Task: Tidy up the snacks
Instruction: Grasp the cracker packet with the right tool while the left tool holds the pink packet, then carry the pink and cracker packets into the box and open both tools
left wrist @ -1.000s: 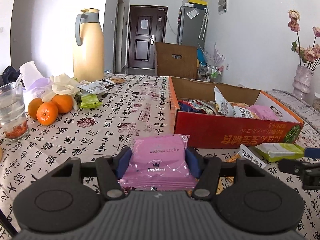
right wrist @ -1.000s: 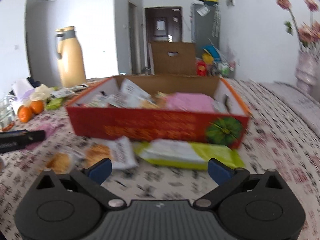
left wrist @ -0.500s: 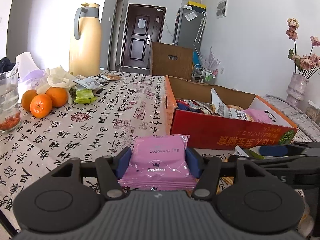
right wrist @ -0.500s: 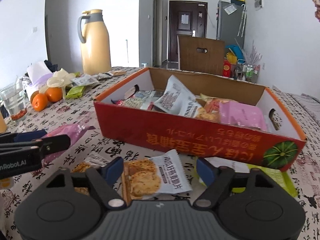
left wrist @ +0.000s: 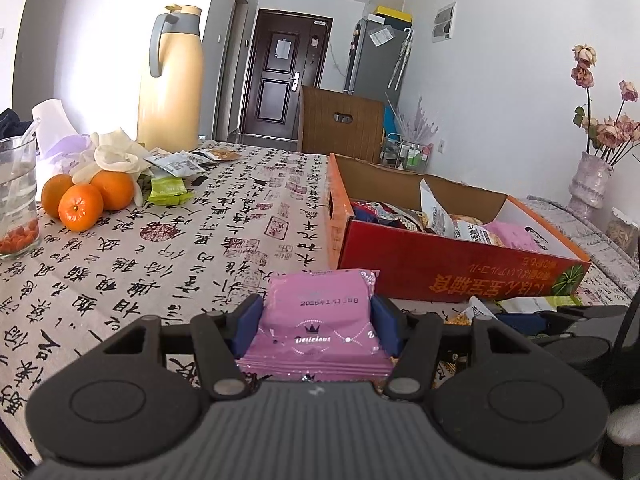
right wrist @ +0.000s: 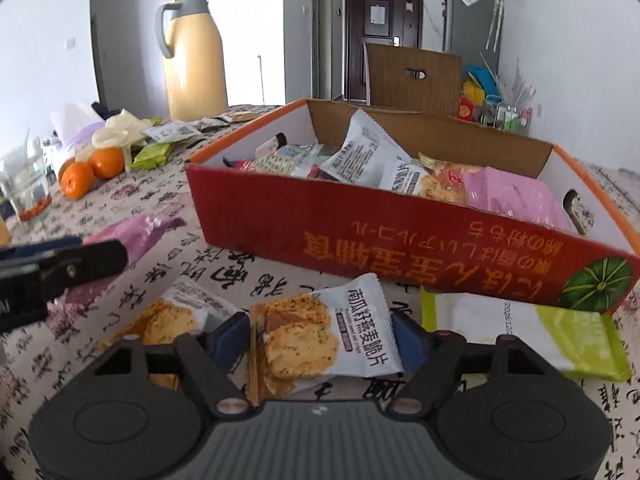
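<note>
My left gripper (left wrist: 316,312) is shut on a pink snack packet (left wrist: 320,340), held just above the patterned tablecloth, left of the red cardboard box (left wrist: 440,268). The box (right wrist: 400,240) holds several snack packets. In the right wrist view a white cracker packet (right wrist: 340,332) lies between the blue pads of my right gripper (right wrist: 320,338). Both pads touch its edges, and the jaws are opening slightly. A second cracker packet (right wrist: 176,320) lies to its left, and a green-and-white packet (right wrist: 540,332) lies against the box front. The left gripper's finger (right wrist: 60,264) and its pink packet (right wrist: 136,232) show at the left.
A yellow thermos jug (left wrist: 172,80), oranges (left wrist: 80,206), a glass (left wrist: 16,200) and loose small packets (left wrist: 168,192) stand at the far left of the table. A vase of dried flowers (left wrist: 590,180) is at the right. A wooden chair (left wrist: 340,124) stands behind the table.
My right gripper has moved in over the cracker packet and its wide jaws have narrowed around it. The left gripper still holds the pink packet in the same place.
</note>
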A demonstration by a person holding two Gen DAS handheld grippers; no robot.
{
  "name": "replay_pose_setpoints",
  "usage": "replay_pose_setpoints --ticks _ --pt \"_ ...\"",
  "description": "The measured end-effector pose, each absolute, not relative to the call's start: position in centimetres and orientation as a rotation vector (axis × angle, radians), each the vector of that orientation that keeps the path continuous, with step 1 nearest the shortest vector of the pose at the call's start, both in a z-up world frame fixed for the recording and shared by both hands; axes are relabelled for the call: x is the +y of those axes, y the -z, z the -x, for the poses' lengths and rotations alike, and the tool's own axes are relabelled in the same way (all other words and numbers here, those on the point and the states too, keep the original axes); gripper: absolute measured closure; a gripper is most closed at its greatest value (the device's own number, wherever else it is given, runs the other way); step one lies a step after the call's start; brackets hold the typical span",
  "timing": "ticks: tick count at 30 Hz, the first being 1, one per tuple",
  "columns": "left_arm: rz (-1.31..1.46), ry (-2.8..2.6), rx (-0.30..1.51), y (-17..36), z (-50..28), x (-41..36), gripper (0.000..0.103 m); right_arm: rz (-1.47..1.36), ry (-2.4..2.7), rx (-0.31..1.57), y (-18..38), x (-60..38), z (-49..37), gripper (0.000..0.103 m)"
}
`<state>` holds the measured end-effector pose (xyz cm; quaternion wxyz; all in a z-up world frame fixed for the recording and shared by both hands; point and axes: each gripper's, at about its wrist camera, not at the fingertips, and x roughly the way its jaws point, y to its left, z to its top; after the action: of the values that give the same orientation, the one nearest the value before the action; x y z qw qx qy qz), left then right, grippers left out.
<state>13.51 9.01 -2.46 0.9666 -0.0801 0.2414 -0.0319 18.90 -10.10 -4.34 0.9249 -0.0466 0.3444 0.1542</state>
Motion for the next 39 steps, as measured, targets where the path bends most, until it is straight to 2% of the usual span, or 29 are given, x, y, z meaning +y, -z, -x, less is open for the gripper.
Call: replay_pose_setpoints --ticks 5,8,14,15,16,39 --pt "0.162 0.064 0.491 2.5 -13.5 9.0 0.043 0.095 -0.325 0.704 4.2 -10.1 -18.5 0.026" --pt "0.161 0.065 0.494 2.6 -13.6 9.0 0.043 0.101 -0.334 0.698 4.2 -10.1 -18.3 0.030" --pt "0.160 0.065 0.495 2.6 -13.6 9.0 0.043 0.120 -0.343 0.675 4.1 -10.0 -17.2 0.041" --pt "0.159 0.064 0.495 2.6 -13.5 9.0 0.043 0.119 -0.346 0.673 4.1 -10.0 -17.1 0.048" --pt "0.158 0.063 0.496 2.6 -13.5 8.9 0.043 0.116 -0.354 0.671 4.0 -10.0 -16.9 0.051" --pt "0.134 0.006 0.437 0.6 -11.7 8.2 0.043 0.073 -0.351 0.611 2.4 -11.8 -13.5 0.054"
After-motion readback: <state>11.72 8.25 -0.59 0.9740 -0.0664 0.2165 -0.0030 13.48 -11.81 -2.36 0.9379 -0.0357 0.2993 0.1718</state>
